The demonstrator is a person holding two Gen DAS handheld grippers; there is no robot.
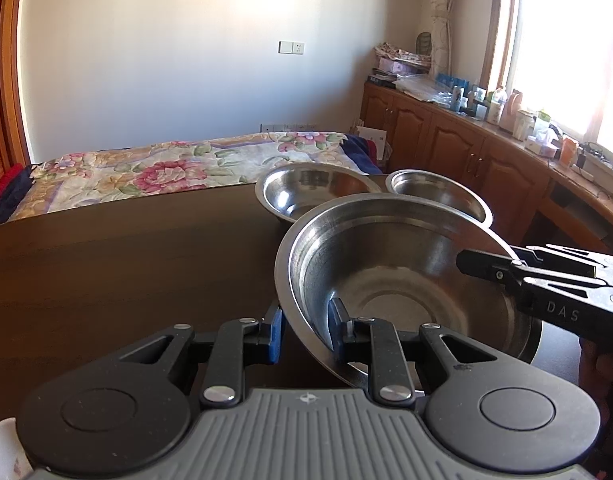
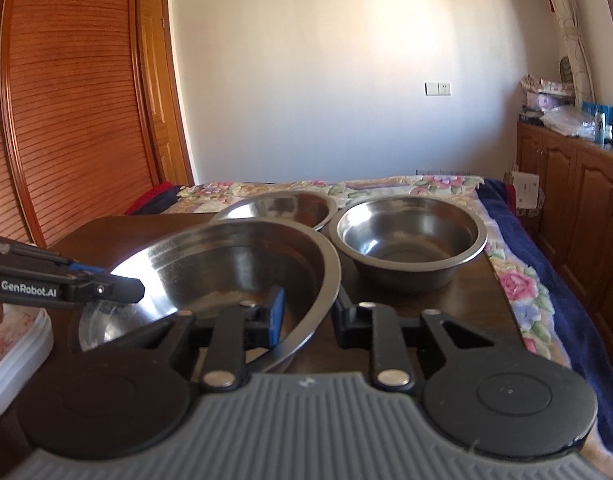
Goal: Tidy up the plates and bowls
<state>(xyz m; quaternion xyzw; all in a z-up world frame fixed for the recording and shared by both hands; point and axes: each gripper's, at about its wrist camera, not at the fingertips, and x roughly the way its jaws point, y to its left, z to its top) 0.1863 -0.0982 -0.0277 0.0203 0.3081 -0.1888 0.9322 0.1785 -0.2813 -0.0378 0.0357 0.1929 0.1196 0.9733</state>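
A large steel bowl [image 1: 406, 280] sits closest on the dark table [image 1: 126, 272], tilted a little. My left gripper [image 1: 306, 328] is shut on its near-left rim, one blue pad outside the wall and one inside. The right wrist view shows the same bowl [image 2: 226, 264] with my right gripper [image 2: 308, 316] clamped on its right rim. Each gripper also shows in the other's view, gripping the opposite edge: the right gripper [image 1: 478, 266] and the left gripper [image 2: 122, 290]. Behind stand a wide shallow steel bowl [image 1: 314, 188] and a smaller deep steel bowl [image 2: 406, 236].
A white plastic container [image 2: 18, 344] lies at the table's left edge. Beyond the table is a bed with a floral cover [image 1: 166, 168]. Wooden cabinets [image 1: 446, 136] with clutter on top run along the right wall under a window. A person's hand shows at the lower right.
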